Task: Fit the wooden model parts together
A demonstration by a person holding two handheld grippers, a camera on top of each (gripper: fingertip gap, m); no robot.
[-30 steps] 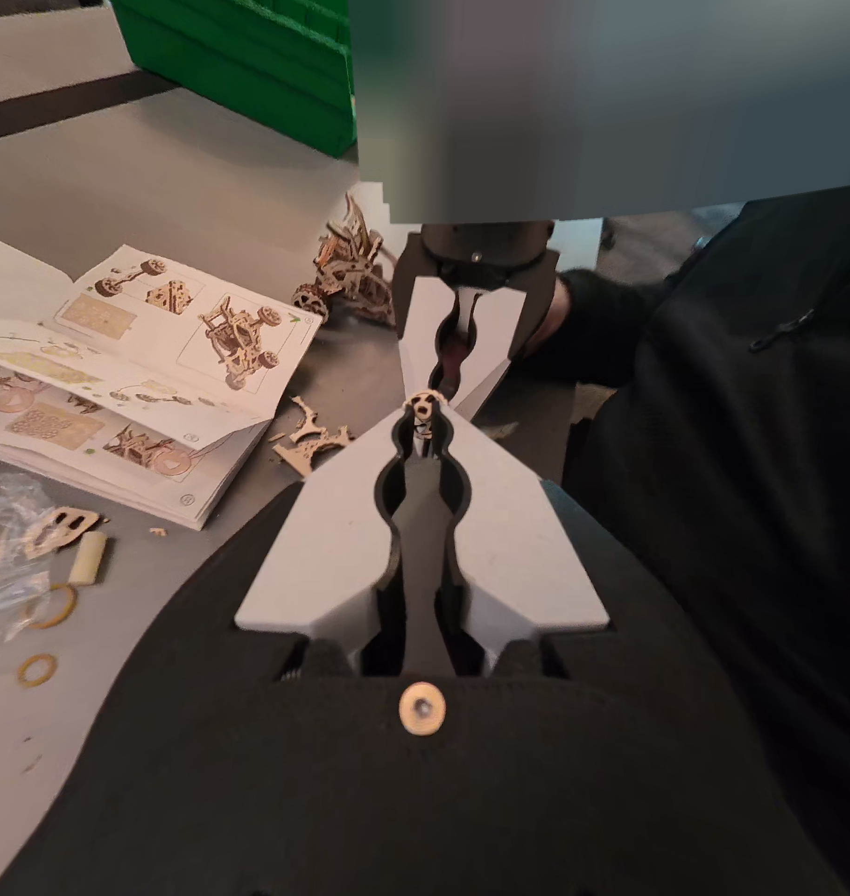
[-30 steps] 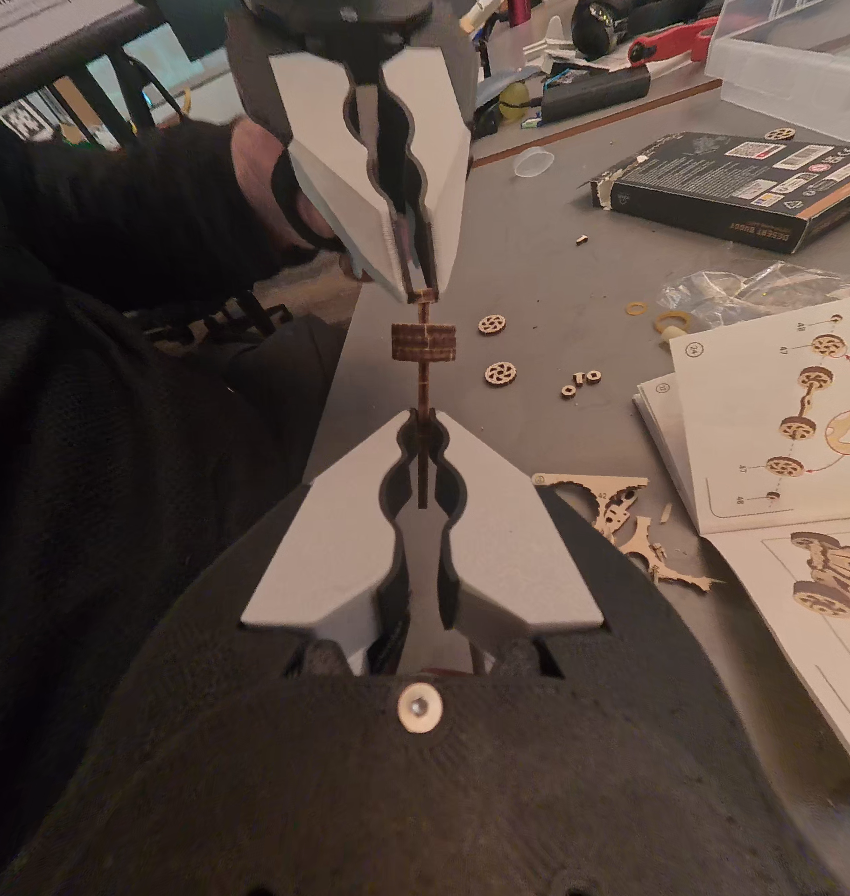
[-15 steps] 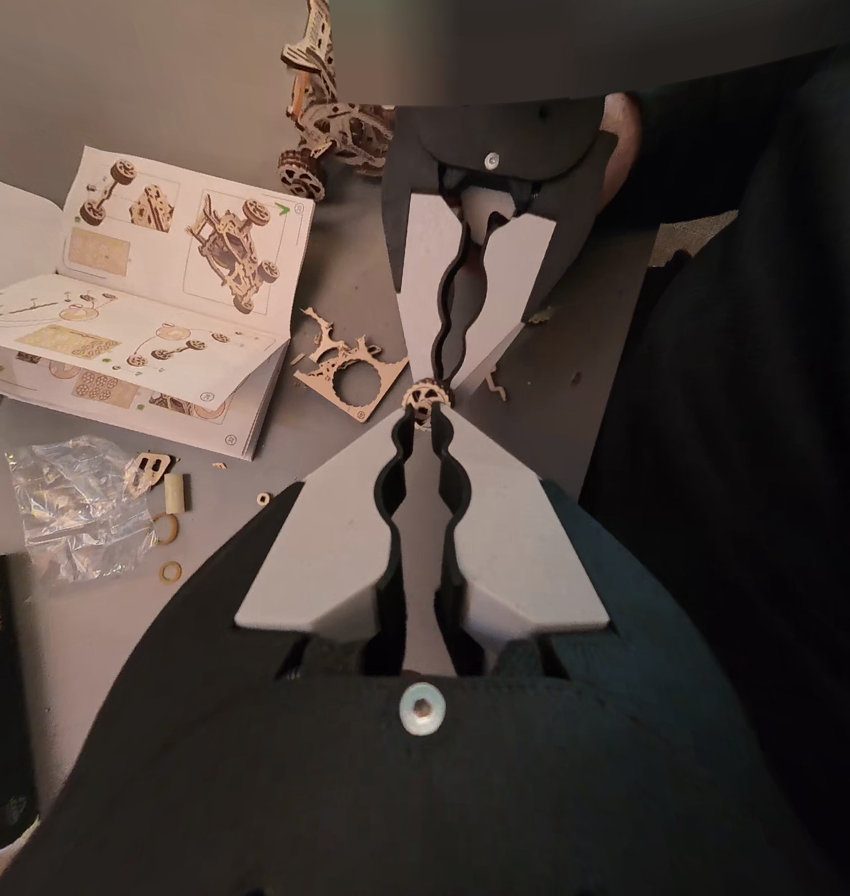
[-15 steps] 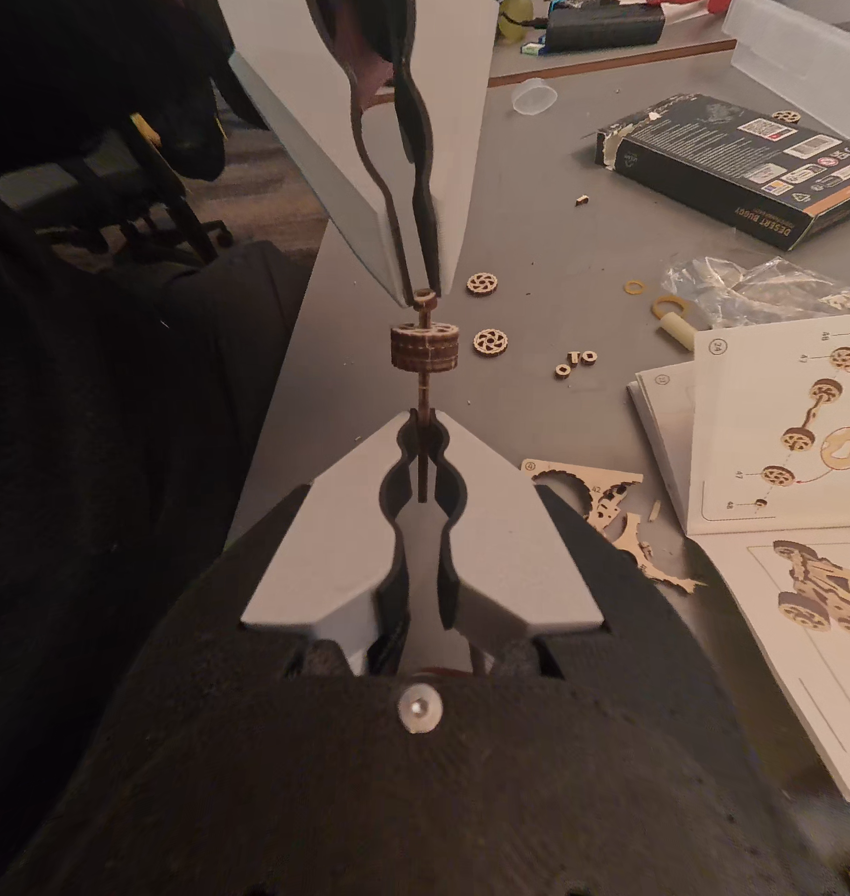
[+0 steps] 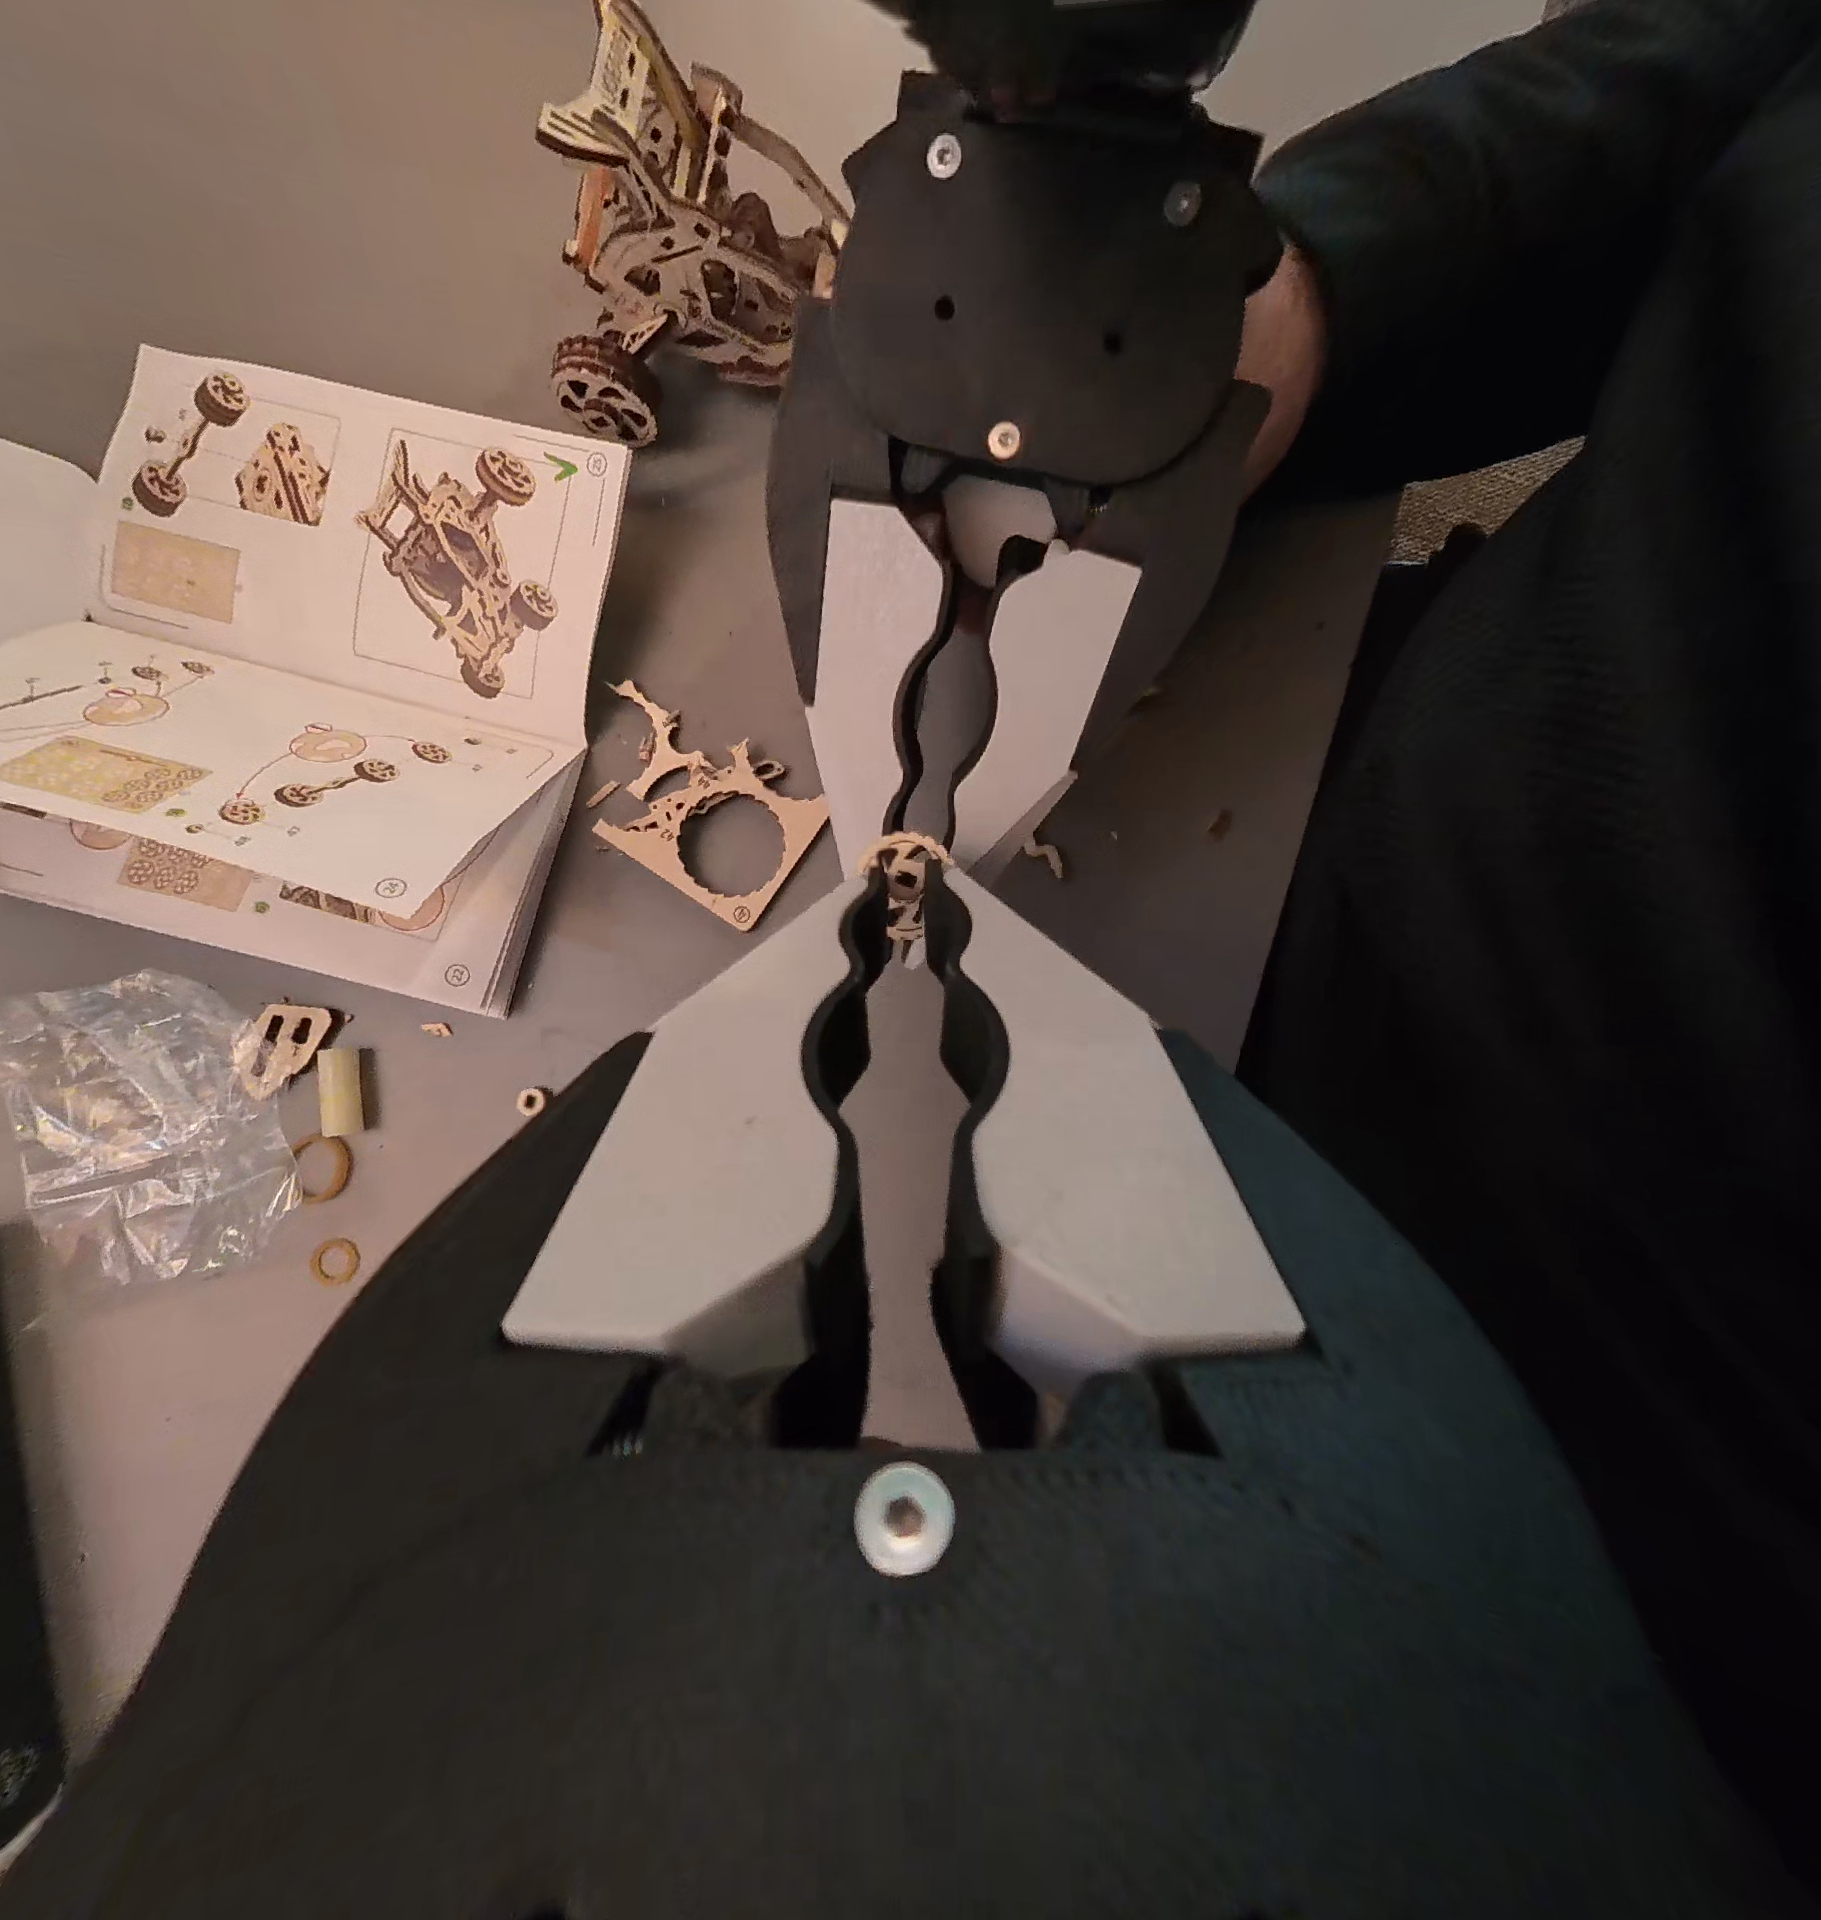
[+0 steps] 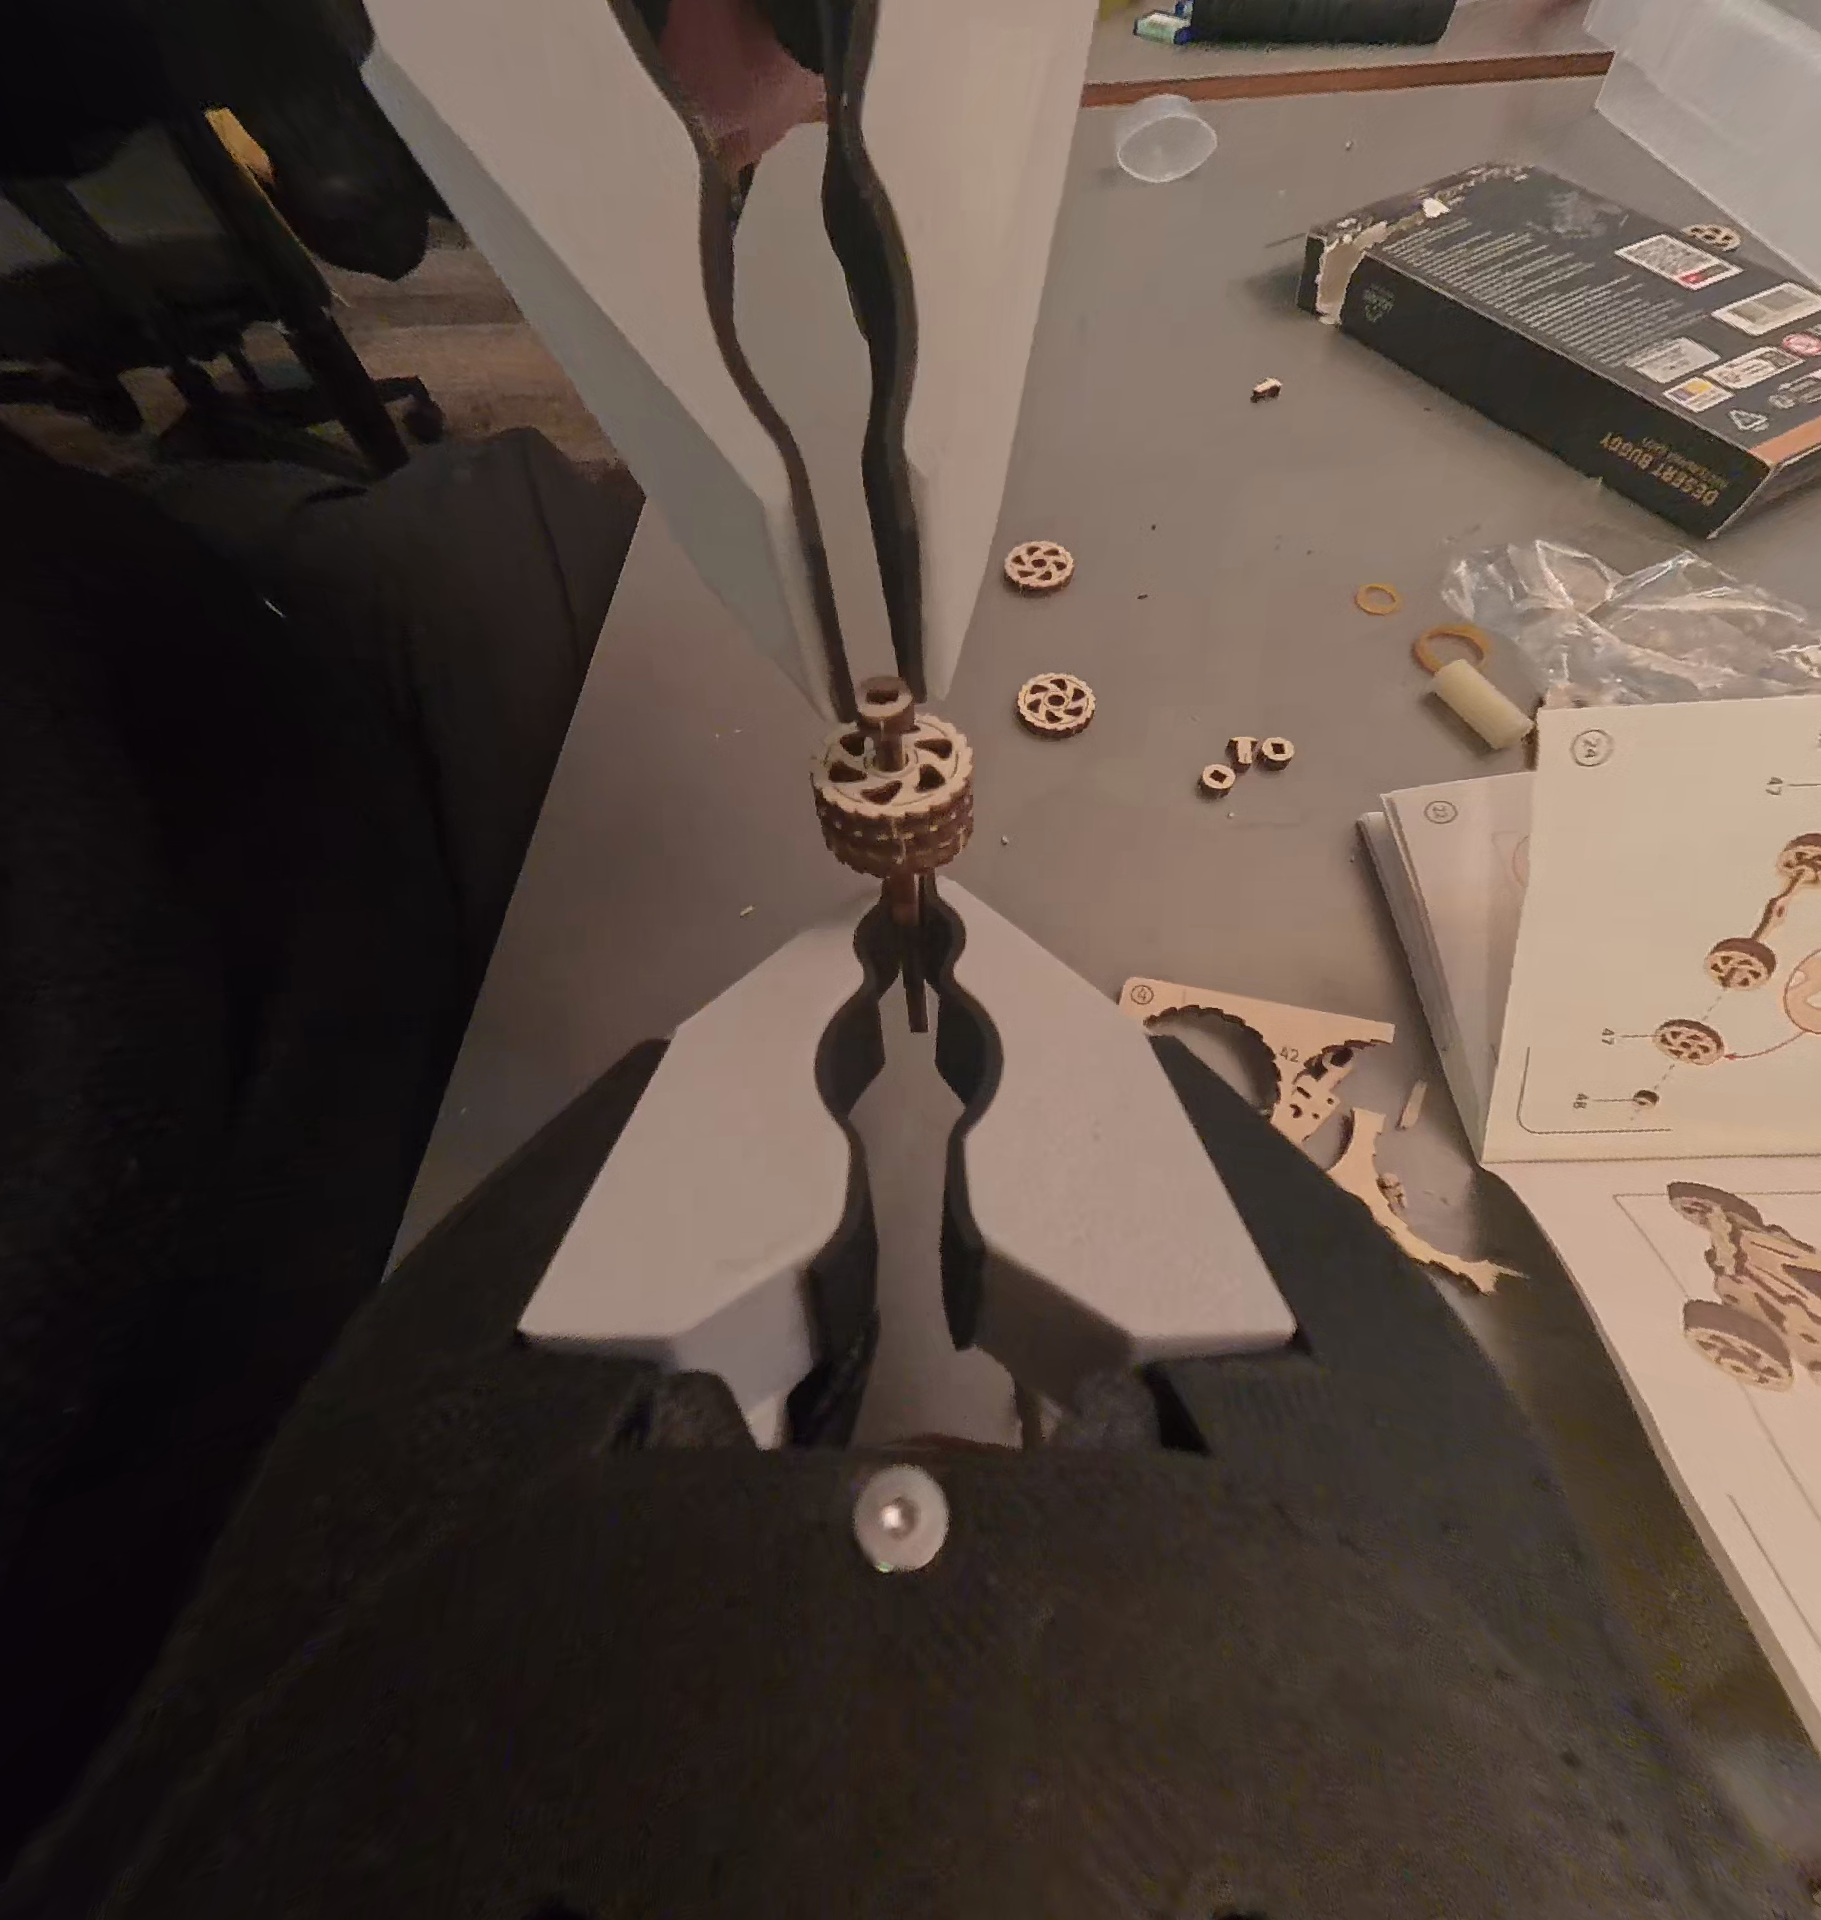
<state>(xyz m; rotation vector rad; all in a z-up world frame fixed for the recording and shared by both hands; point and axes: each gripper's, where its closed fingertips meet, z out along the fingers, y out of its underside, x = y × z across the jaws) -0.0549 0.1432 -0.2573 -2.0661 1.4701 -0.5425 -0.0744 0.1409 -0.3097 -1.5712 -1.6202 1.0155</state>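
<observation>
One small laser-cut plywood wheel (image 6: pixel 893 798), toothed rim, curved spoke cutouts, sits on thin dark wooden axle (image 6: pixel 908 935) in air between both tools. Right gripper (image 6: pixel 906 914), matte grey wedge fingers with wavy black pads, clenched on axle's lower end. Left gripper (image 6: pixel 875 691) pinches axle's top cap. Below: smooth grey table (image 6: pixel 1145 416), two loose wheel discs (image 6: pixel 1058 703), open instruction booklet (image 5: pixel 293 665).

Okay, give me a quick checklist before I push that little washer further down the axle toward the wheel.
1. Right gripper shut on thin dark wooden axle: ok.
2. Left gripper holding small round wooden washer at the axle's top: ok.
3. Stacked toothed wooden wheel seated on axle: ok.
4. Washer square to axle: cannot tell.
5. Spare flat wooden wheel discs on grey table, apart from the jaws: ok.
</observation>
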